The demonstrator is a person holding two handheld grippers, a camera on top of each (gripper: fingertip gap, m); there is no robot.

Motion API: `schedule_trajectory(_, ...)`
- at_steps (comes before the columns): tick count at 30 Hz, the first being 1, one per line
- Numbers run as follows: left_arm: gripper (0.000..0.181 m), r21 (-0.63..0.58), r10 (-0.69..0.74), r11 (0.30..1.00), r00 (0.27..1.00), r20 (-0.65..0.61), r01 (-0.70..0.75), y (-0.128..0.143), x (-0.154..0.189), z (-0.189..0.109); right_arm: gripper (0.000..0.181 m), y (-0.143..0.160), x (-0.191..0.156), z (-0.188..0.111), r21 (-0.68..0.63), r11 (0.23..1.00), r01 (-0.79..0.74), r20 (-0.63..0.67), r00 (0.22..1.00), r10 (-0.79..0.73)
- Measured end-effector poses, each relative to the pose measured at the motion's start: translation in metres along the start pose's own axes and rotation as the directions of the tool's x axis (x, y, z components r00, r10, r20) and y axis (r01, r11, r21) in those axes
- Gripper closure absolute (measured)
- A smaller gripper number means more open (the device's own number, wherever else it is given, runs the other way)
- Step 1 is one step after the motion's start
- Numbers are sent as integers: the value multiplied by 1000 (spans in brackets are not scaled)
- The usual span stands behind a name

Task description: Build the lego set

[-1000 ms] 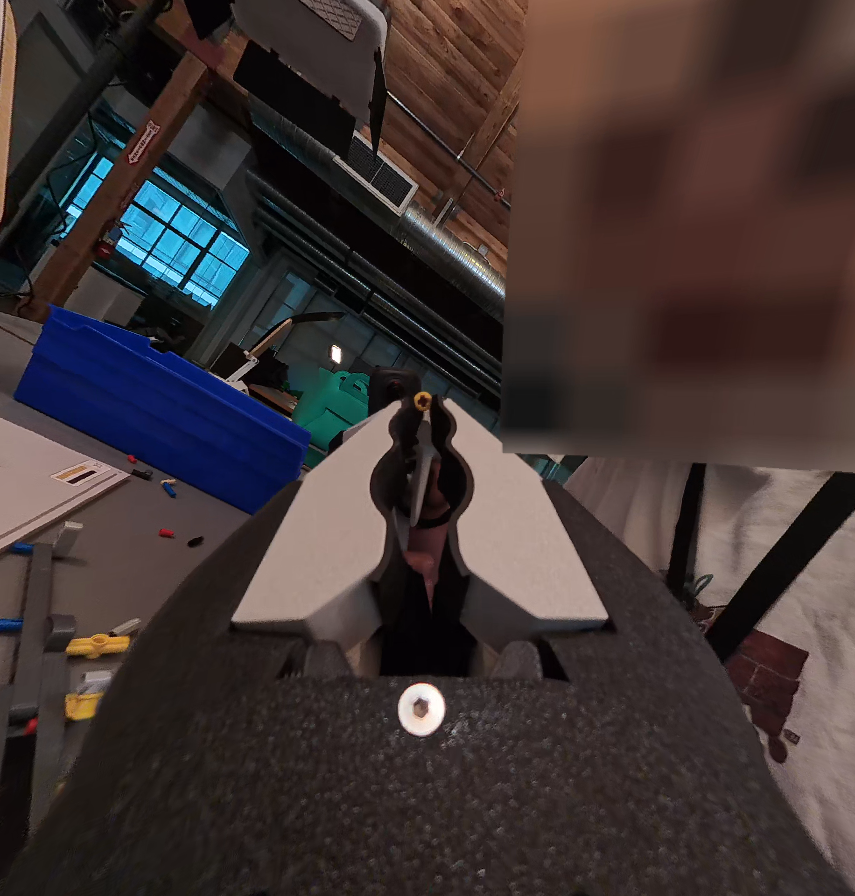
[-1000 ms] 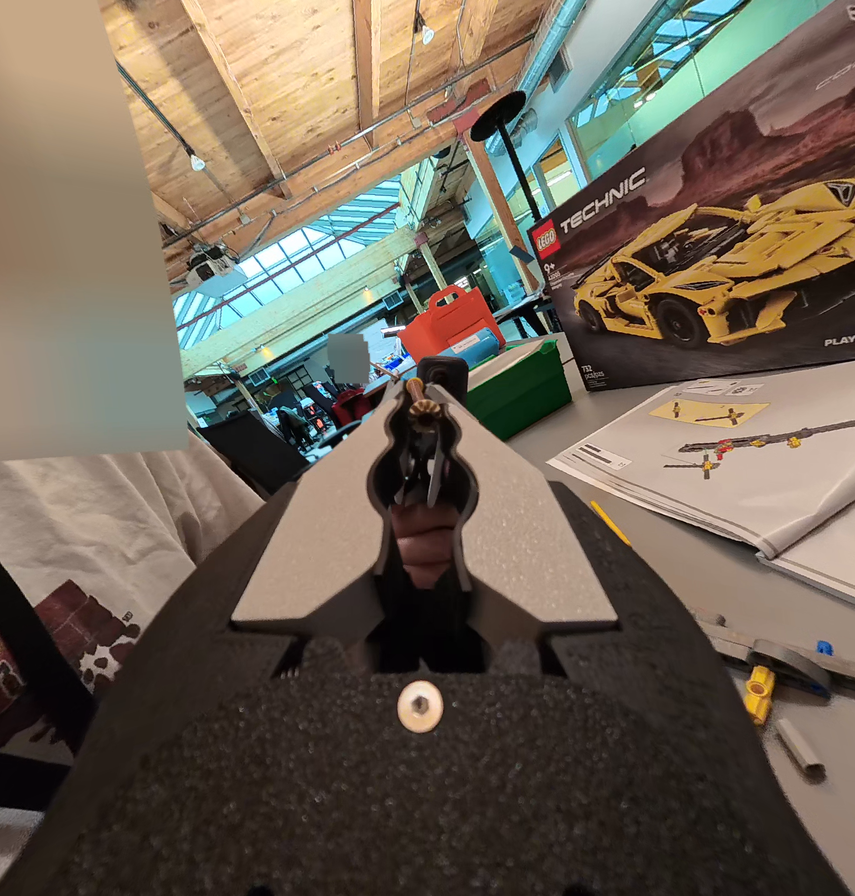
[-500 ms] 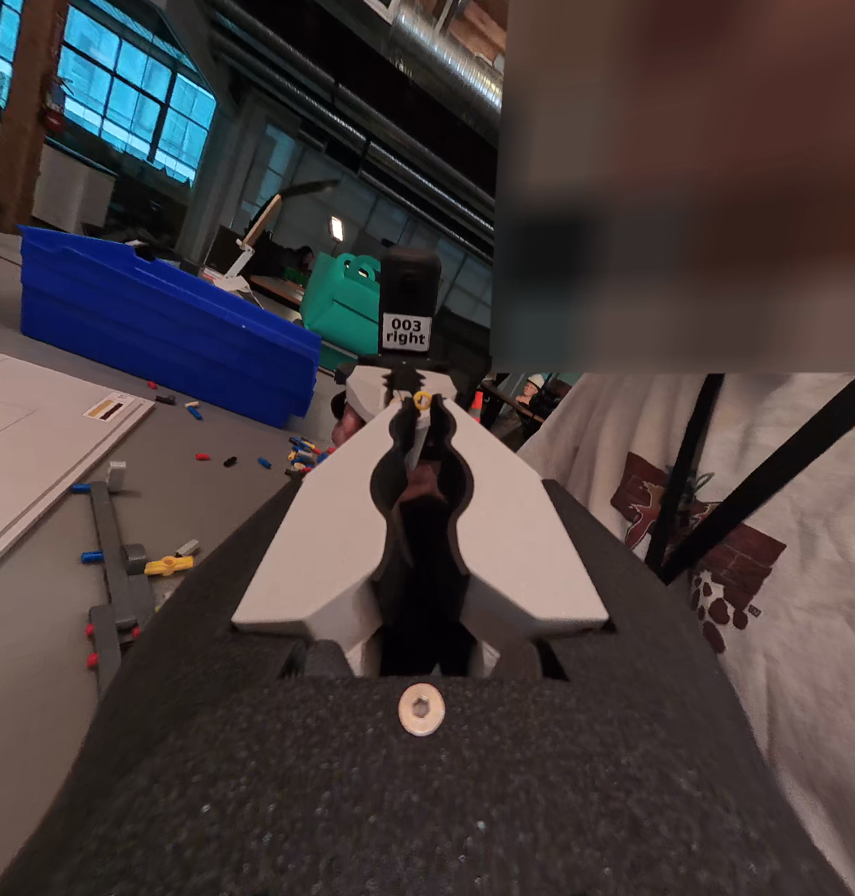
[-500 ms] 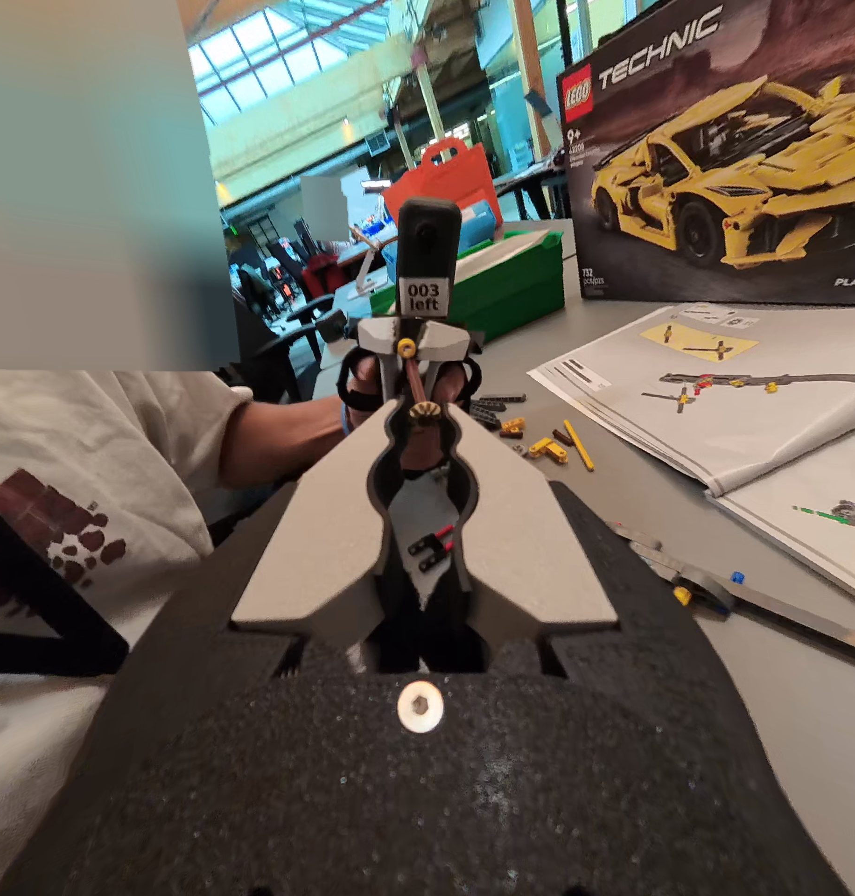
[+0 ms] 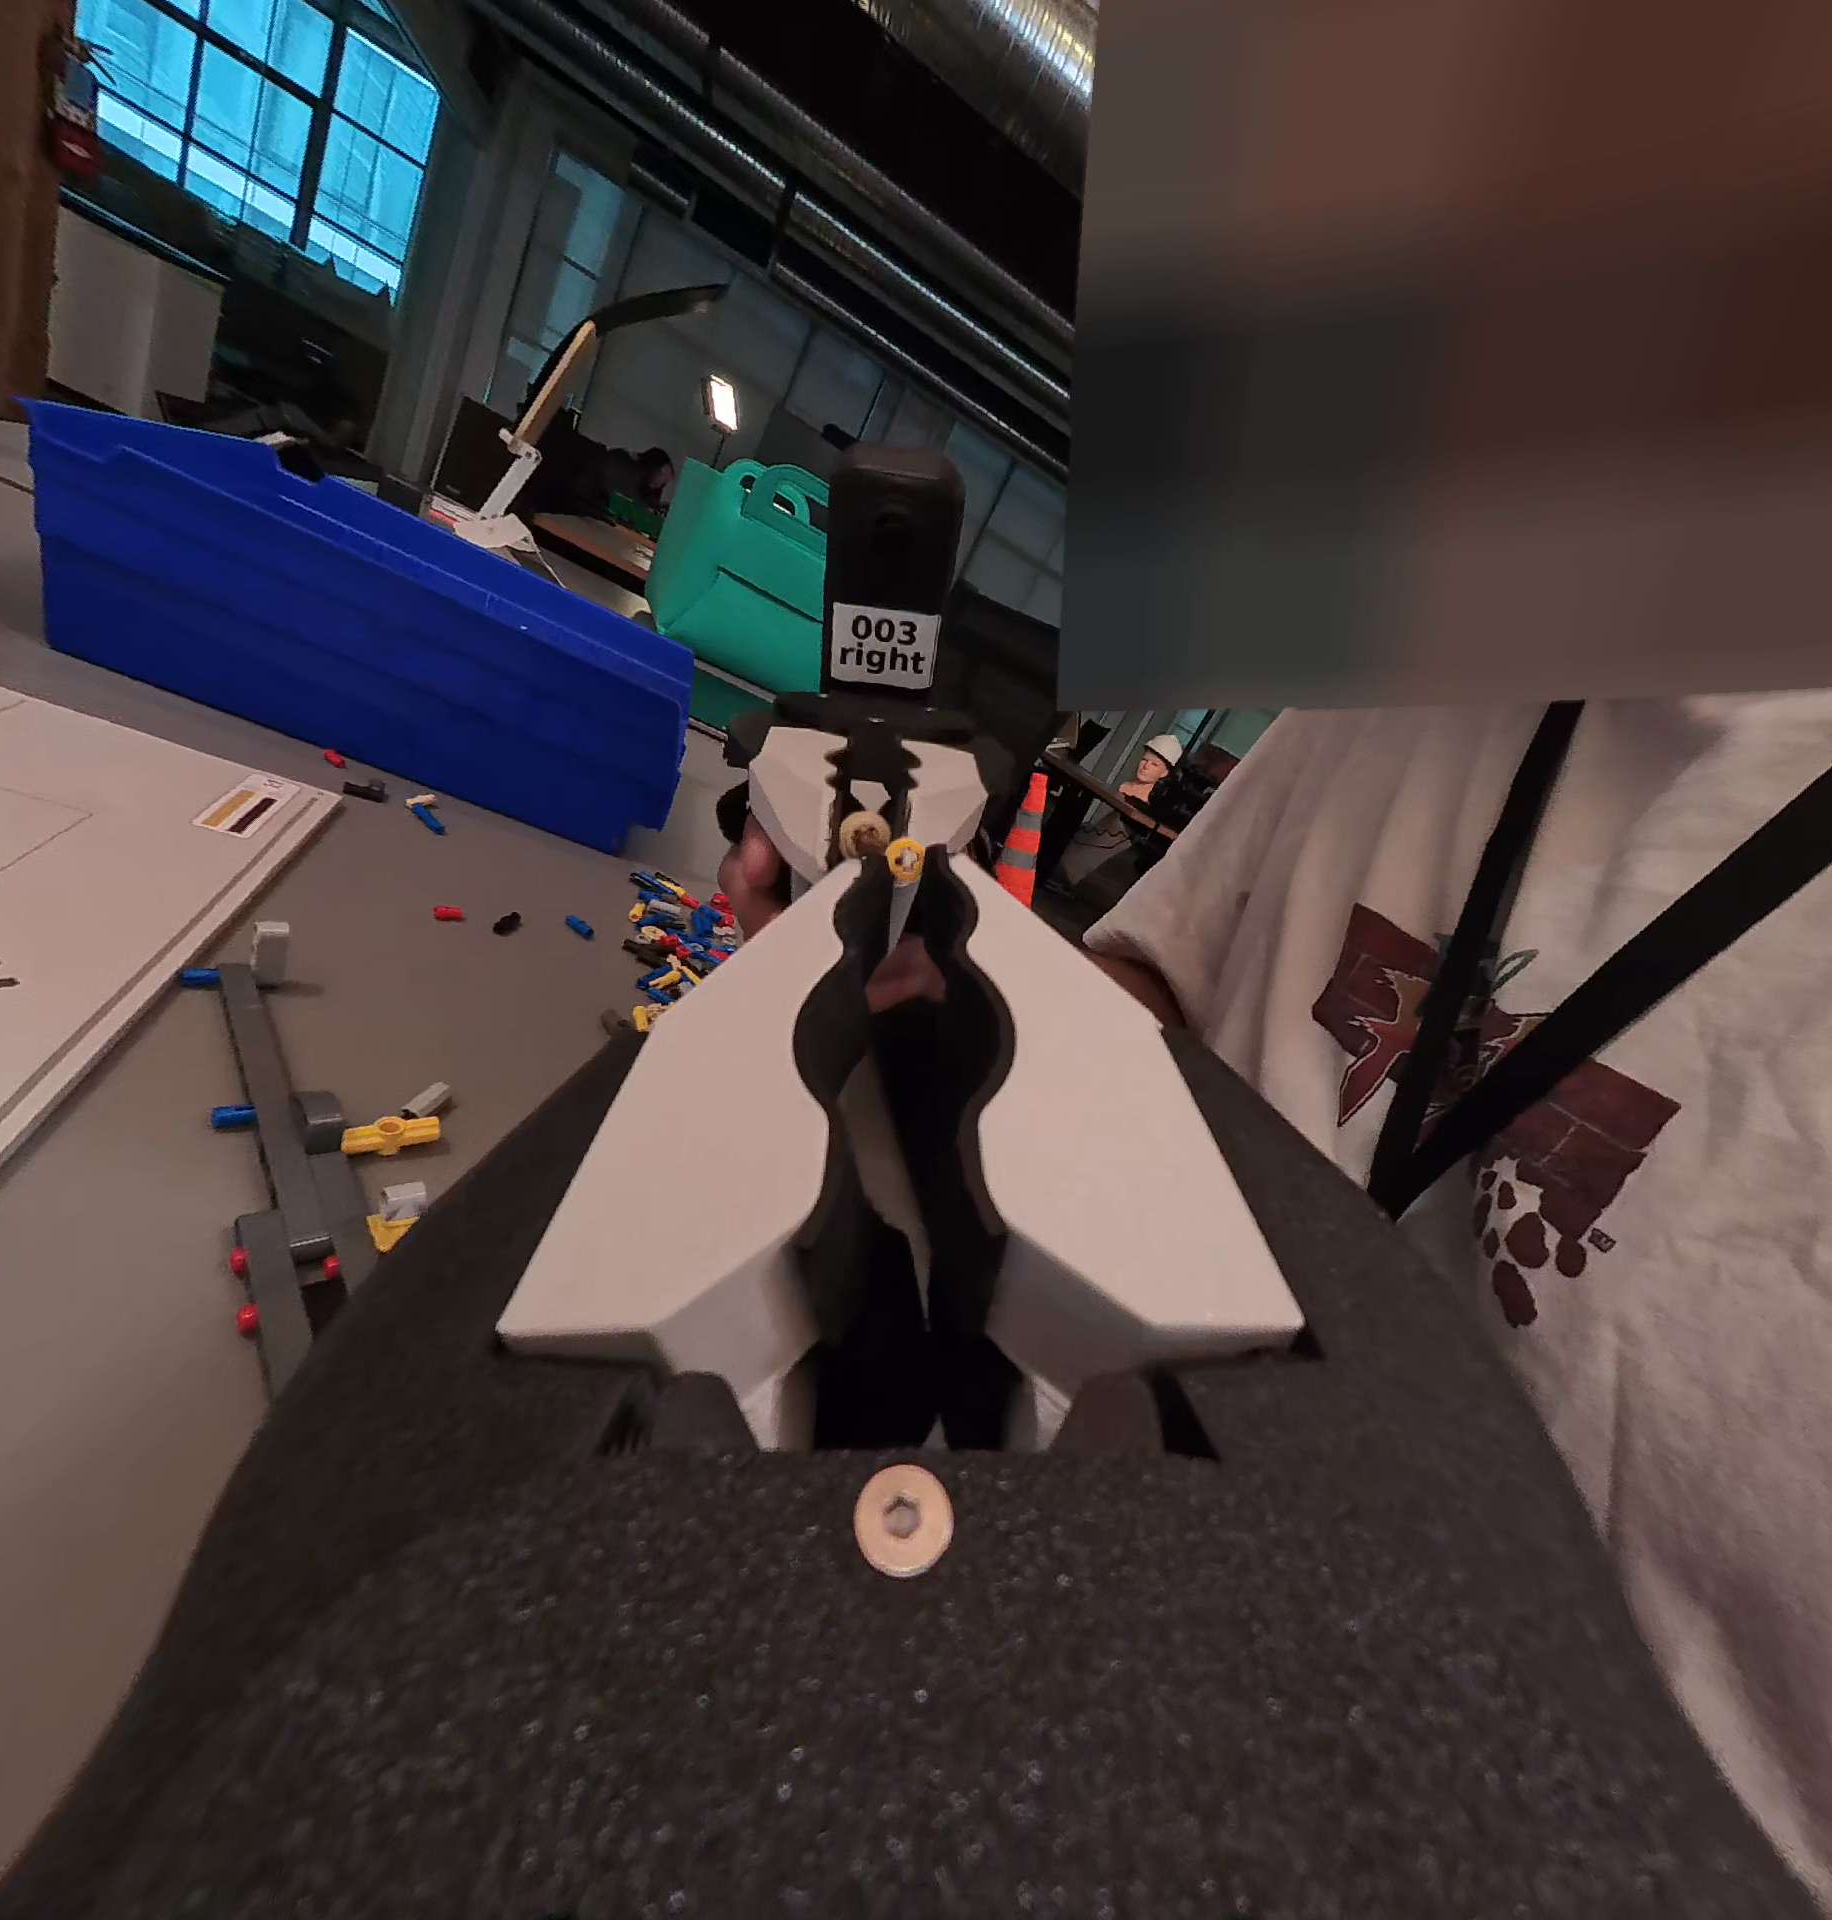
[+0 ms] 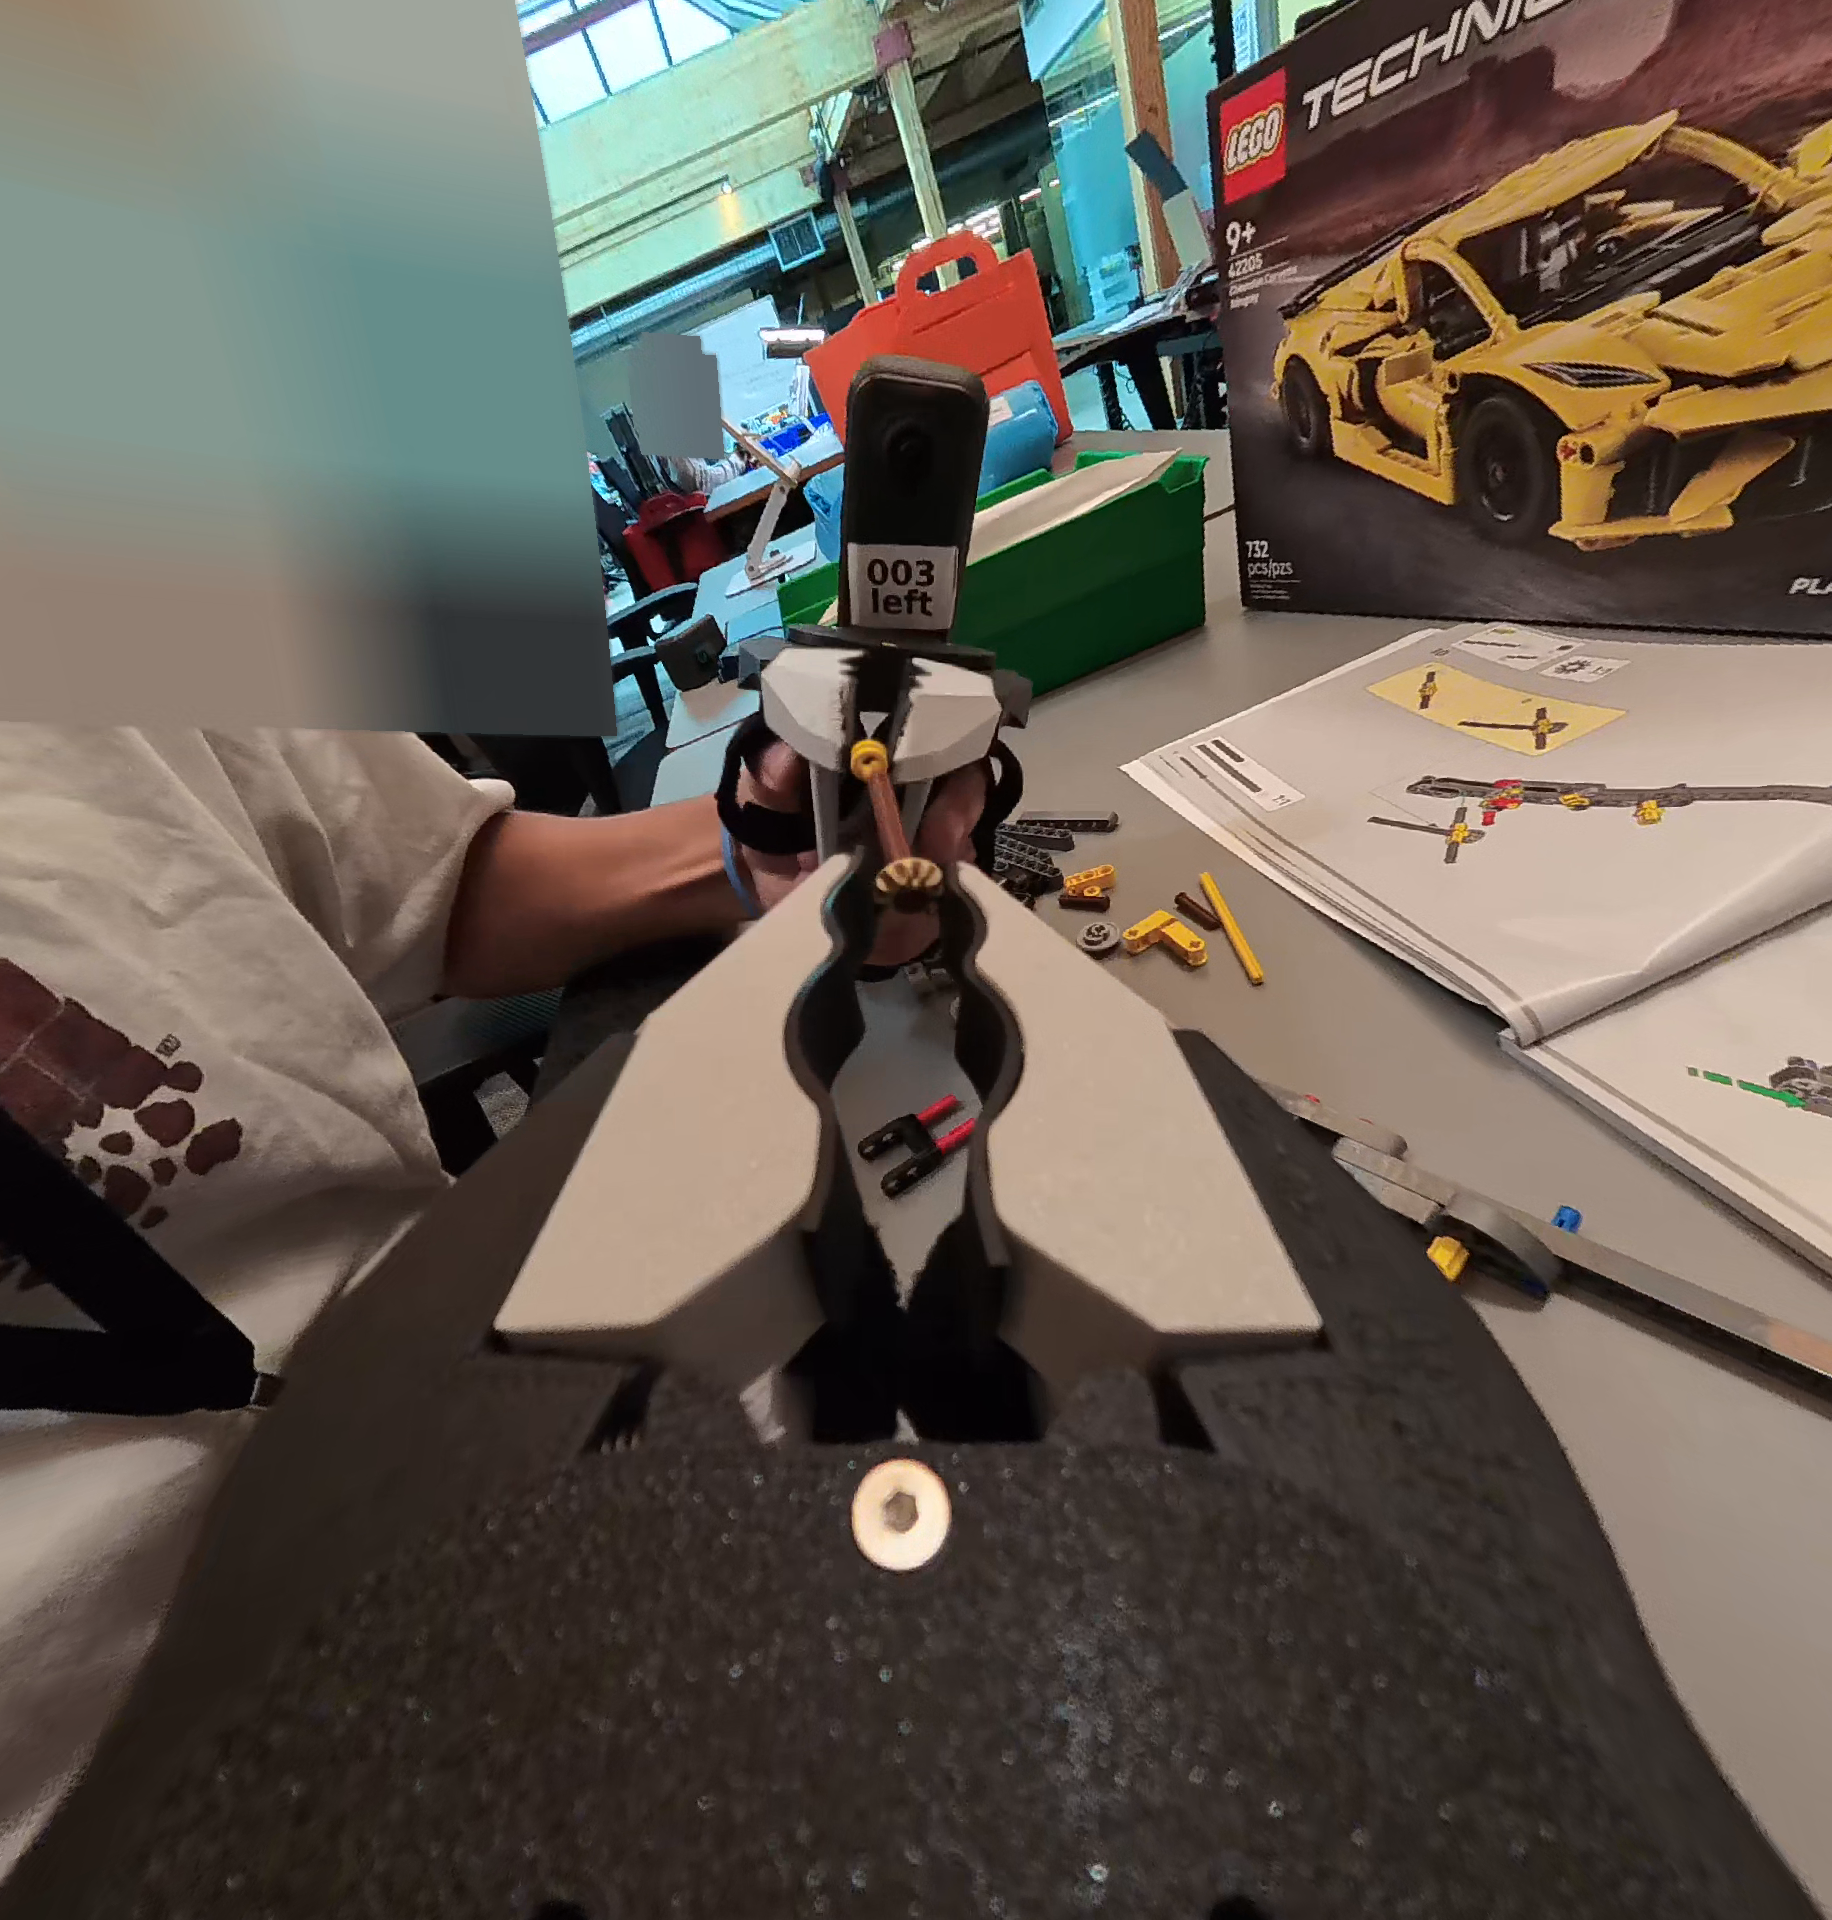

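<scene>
Both tongs are up off the table, tips facing each other, almost nose to nose. My right gripper is pressed together on a small tan gear that sits on the near end of a brown rod. My left gripper is pinching a little yellow bush at its tips; in the right wrist view that bush sits at the far end of the same rod, so I judge it's already on or just starting on. Can't tell how deep.

Step in hand, as I read it: seat the bush on the rod w/o losing the gear.

How to do it well:
- Keep both grips tight. Parts are tiny, hard plastic & will twist out if I ease off.
- Keep the rod straight along the line between the two tips. It looks a bit slanted in the right wrist view, so level before pushing.
- Push along the rod only, no sideways load, else it levers out of the gear.
- Small wiggle if it binds, not more force.

Rest of the set is down on the grey table: a long grey beam w/ blue & red pins near the open booklet, loose pieces beyond.
</scene>
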State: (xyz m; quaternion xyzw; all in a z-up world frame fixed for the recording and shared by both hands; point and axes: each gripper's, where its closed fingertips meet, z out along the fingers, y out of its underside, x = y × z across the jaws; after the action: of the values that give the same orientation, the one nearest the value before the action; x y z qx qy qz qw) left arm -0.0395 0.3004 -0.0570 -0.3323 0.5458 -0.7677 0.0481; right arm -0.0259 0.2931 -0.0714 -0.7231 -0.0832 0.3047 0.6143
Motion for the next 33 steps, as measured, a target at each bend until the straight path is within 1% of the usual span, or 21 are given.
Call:
schedule_trajectory(2,177,-4,8,1000,1000,12,-8,0,-1,-1,170,0,-1,0,3,1000,-6,9,1000,6)
schedule_trajectory(4,177,-19,22,1000,999,28,-21,2,-3,-1,170,5,0,0,-28,1000,11,1,1000,-11)
schedule_trajectory(6,177,-36,36,999,998,53,-34,4,-6,-3,170,21,0,-1,-125,990,60,-1,998,-60)
schedule_trajectory(7,177,-44,43,998,997,71,-39,5,-9,-4,170,39,0,-3,-226,968,108,9,994,-108)
schedule_trajectory(8,177,-56,50,997,995,88,-45,6,-11,-5,170,59,1,-8,-343,924,168,21,985,-171)
schedule_trajectory(10,177,-101,79,993,989,124,-67,13,-16,-6,170,93,16,-25,-531,809,251,-2,955,-297)
schedule_trajectory(12,177,-120,84,991,987,139,-67,19,-18,-5,170,112,23,-39,-626,732,268,14,942,-334)
schedule_trajectory(15,177,-134,81,989,987,136,-62,24,-18,0,170,133,25,-56,-723,646,246,41,948,-316)
schedule_trajectory(19,177,-144,80,988,986,143,-59,29,-19,3,169,144,25,-67,-758,604,246,50,945,-323)
schedule_trajectory(21,177,-143,90,987,984,153,-68,28,-20,2,169,144,25,-68,-754,605,256,44,938,-342)
schedule_trajectory(26,177,-119,95,990,983,156,-77,21,-18,0,156,140,20,-69,-756,600,262,39,933,-357)
schedule_trajectory(27,177,-123,99,989,983,157,-80,22,-18,1,157,141,19,-69,-764,586,271,48,929,-367)
schedule_trajectory(29,176,-134,110,987,982,156,-89,23,-17,2,164,140,21,-68,-775,552,306,63,908,-414)
schedule_trajectory(30,176,-133,113,987,982,154,-93,23,-16,2,167,140,20,-66,-776,545,318,76,904,-420)
schedule_trajectory(33,177,-133,110,987,984,141,-91,23,-14,3,171,142,24,-61,-798,515,313,85,905,-417)
